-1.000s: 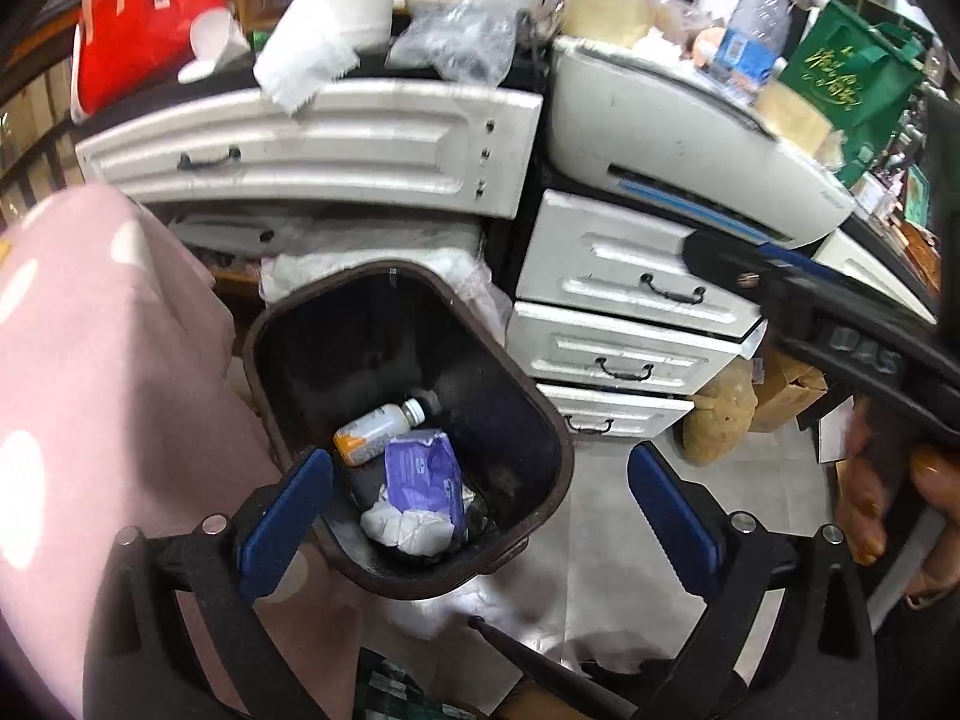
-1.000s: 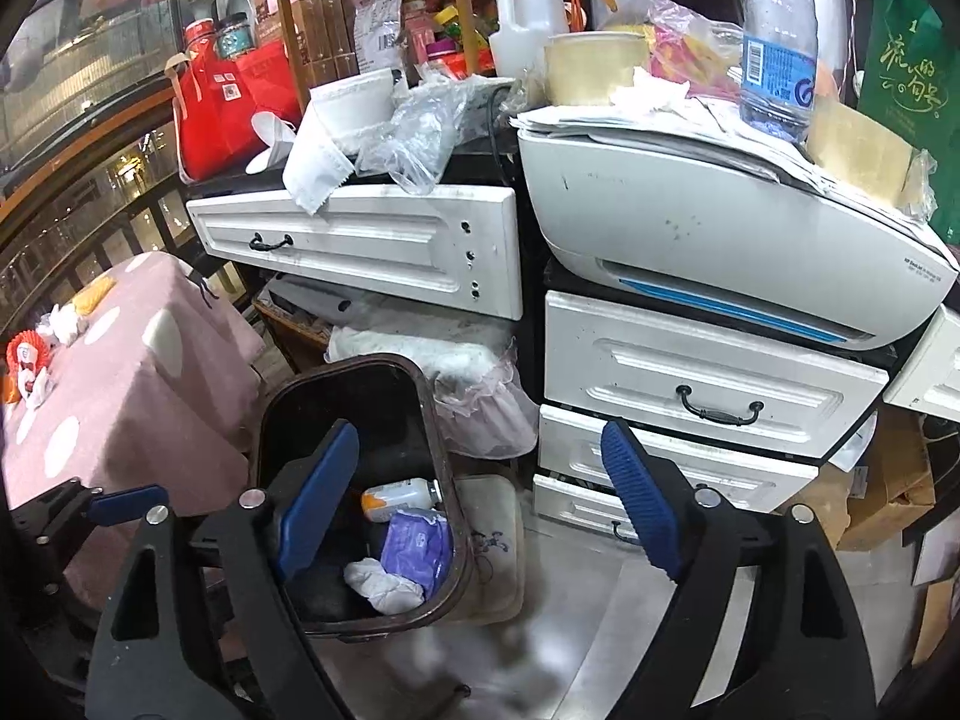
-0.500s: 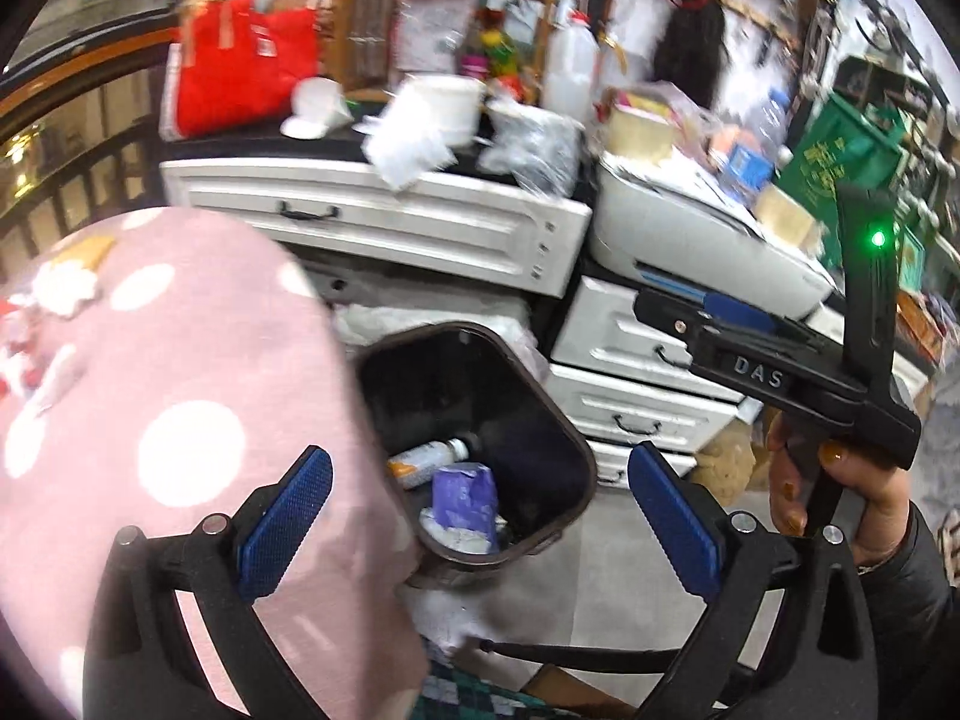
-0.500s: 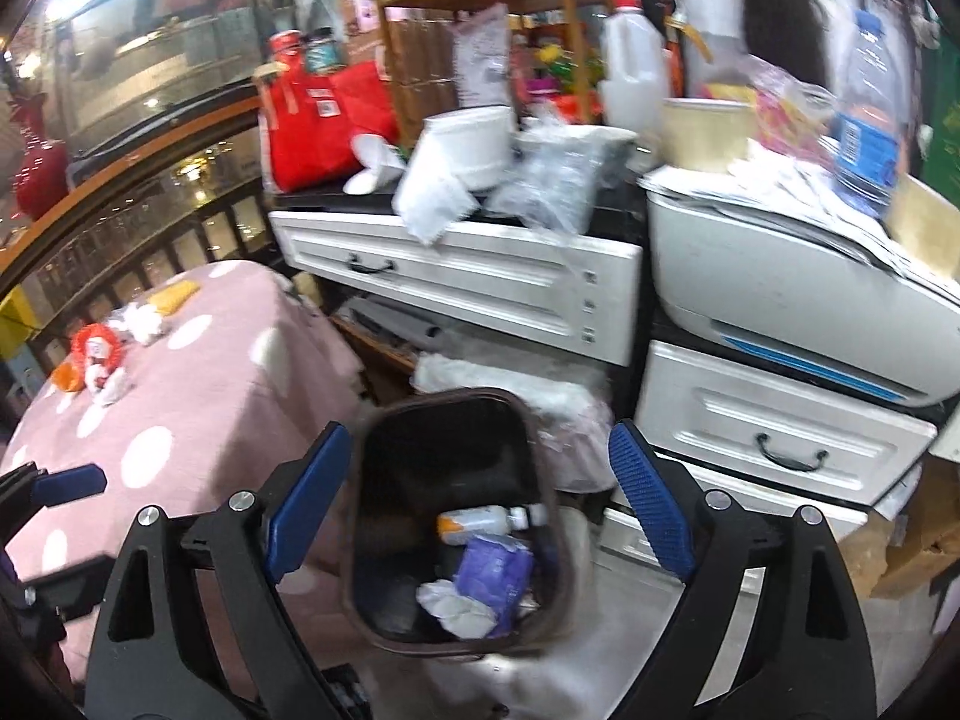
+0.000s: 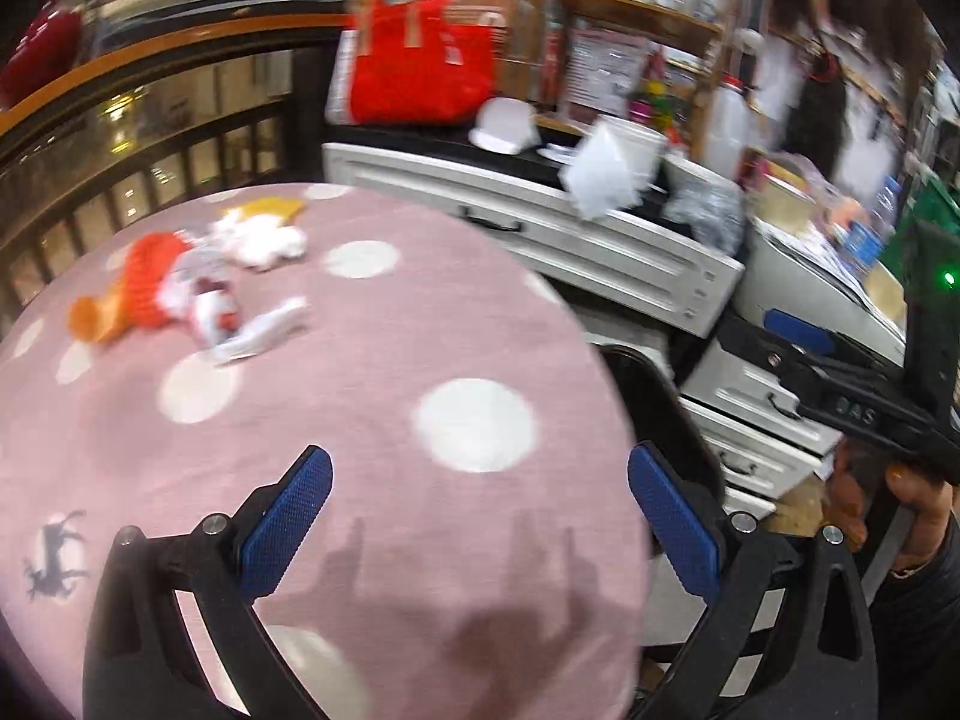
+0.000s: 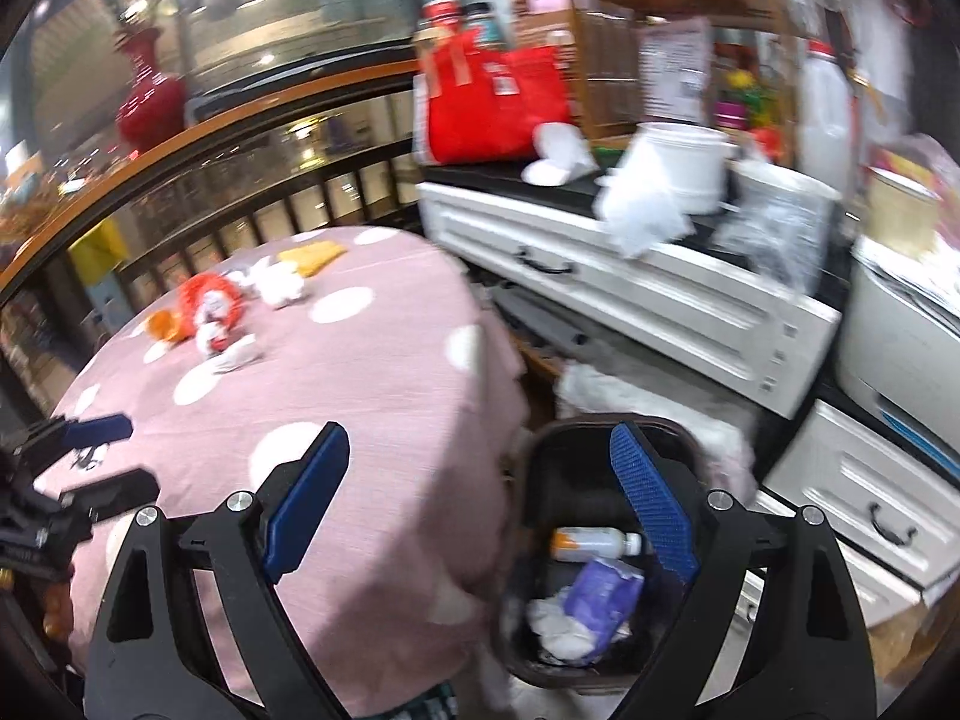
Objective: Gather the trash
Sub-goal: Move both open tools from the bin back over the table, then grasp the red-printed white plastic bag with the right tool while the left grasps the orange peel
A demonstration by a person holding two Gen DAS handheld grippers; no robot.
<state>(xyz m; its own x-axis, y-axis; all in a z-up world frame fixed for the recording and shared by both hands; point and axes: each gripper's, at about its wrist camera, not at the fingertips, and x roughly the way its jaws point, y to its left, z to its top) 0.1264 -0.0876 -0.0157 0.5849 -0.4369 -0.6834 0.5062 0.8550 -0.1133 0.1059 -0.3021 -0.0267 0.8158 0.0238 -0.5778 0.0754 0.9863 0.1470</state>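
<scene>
Trash lies on the far side of the pink dotted tablecloth (image 5: pixel 372 420): an orange-red wrapper (image 5: pixel 144 288), white crumpled tissue (image 5: pixel 264 240) and a white packet (image 5: pixel 264 330). The same pile shows in the right wrist view (image 6: pixel 216 312). A dark bin (image 6: pixel 600 552) beside the table holds a small bottle (image 6: pixel 594 540), a purple pack (image 6: pixel 600 594) and tissue. My left gripper (image 5: pixel 477 516) is open and empty over the table's near part. My right gripper (image 6: pixel 480 492) is open and empty, above the table edge and the bin.
White drawer units (image 6: pixel 630 300) and a printer (image 6: pixel 900 348) stand behind the bin, with a red bag (image 6: pixel 498 102), tubs and bottles on top. A dark railing (image 5: pixel 150 144) runs behind the table. The right gripper's body (image 5: pixel 852 396) shows at the left view's right edge.
Both grippers have swung left and up, away from the bin toward the table. The trash pile has come into view. Both stay open and empty.
</scene>
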